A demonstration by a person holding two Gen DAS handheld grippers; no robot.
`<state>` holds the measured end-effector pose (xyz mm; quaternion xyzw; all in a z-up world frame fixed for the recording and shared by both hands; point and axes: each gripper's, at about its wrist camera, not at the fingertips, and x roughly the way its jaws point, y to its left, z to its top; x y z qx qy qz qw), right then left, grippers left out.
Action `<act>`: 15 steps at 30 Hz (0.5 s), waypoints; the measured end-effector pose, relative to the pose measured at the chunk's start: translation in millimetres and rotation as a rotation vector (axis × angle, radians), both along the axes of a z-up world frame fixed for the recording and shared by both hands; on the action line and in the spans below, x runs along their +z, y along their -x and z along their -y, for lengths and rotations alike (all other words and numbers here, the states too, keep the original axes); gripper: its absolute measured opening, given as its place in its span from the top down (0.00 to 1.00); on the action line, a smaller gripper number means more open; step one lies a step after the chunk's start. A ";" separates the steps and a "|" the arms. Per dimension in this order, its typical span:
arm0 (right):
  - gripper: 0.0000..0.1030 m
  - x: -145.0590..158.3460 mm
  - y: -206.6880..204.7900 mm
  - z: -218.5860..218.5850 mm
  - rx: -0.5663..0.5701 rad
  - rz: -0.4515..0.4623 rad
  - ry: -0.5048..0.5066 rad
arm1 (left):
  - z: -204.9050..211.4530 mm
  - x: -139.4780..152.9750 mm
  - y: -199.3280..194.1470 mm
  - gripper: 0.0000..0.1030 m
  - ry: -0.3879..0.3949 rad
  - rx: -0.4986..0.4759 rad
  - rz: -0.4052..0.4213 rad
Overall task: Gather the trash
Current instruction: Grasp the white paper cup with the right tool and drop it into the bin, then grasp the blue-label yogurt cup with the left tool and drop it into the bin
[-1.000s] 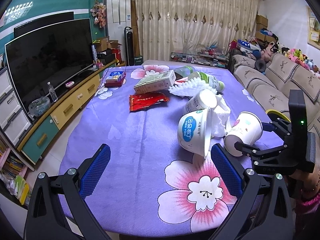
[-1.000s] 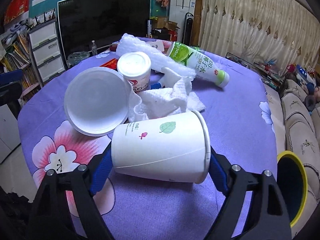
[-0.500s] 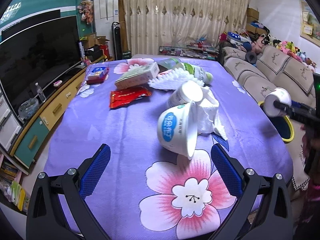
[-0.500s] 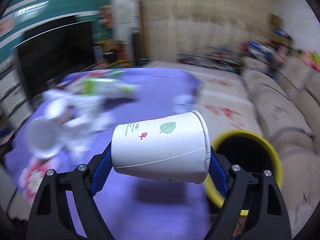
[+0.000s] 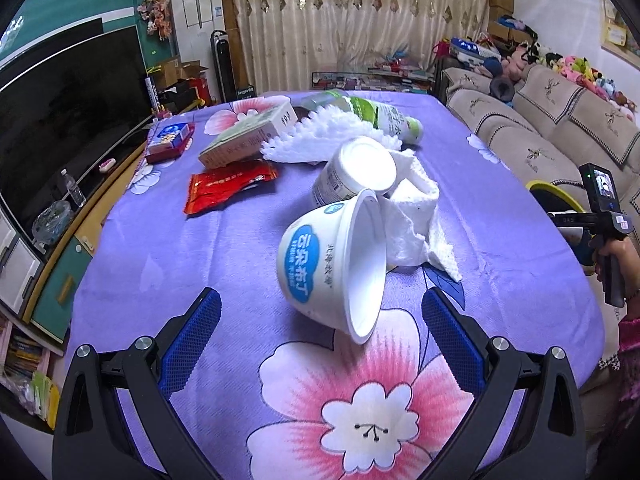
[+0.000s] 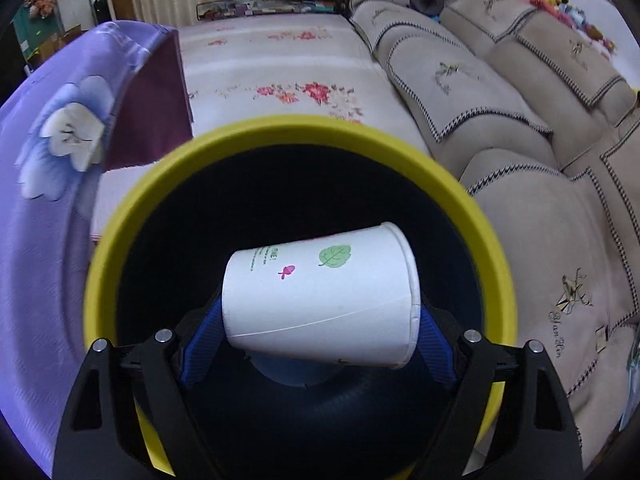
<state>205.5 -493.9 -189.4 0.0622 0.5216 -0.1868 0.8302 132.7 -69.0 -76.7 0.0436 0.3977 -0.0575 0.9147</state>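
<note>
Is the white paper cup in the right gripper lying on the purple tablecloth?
No, the paper cup sits between the blue pads of the right gripper, right over the open mouth of the yellow-rimmed bin.

A white paper cup (image 6: 320,300) printed with a green leaf sits over a yellow-rimmed, dark bin (image 6: 296,132), beside a purple bench cloth (image 5: 200,264) patterned with pink-and-white flowers.

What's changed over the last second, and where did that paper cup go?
The right gripper carried the paper cup off the table to above the yellow bin; its jaws are opening, cup still between them. The left gripper edged toward the white bowl. The other trash stayed put.
</note>
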 end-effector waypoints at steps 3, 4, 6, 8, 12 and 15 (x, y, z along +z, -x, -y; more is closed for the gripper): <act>0.13 0.6 -0.1 1.0 -0.010 0.009 -0.002 | 4.2 -5.0 -10.3 0.04 -0.007 -0.005 -0.014; 0.13 2.5 3.7 1.1 -0.008 0.018 0.002 | 4.8 -6.6 -13.1 0.04 -0.009 -0.005 -0.017; 0.13 10.8 11.5 -3.6 -0.004 0.044 0.016 | 6.2 -10.0 -19.6 0.04 -0.013 -0.003 -0.025; 0.13 21.3 22.9 -8.0 0.002 0.073 0.025 | 6.1 -12.8 -25.0 0.04 -0.016 0.000 -0.029; 0.11 39.3 44.0 -14.8 0.024 0.126 0.030 | 3.6 -17.0 -32.3 0.04 -0.040 0.009 -0.038; 0.10 45.7 58.7 -22.9 0.045 0.155 0.021 | -1.7 -19.5 -38.4 0.13 -0.050 0.015 -0.042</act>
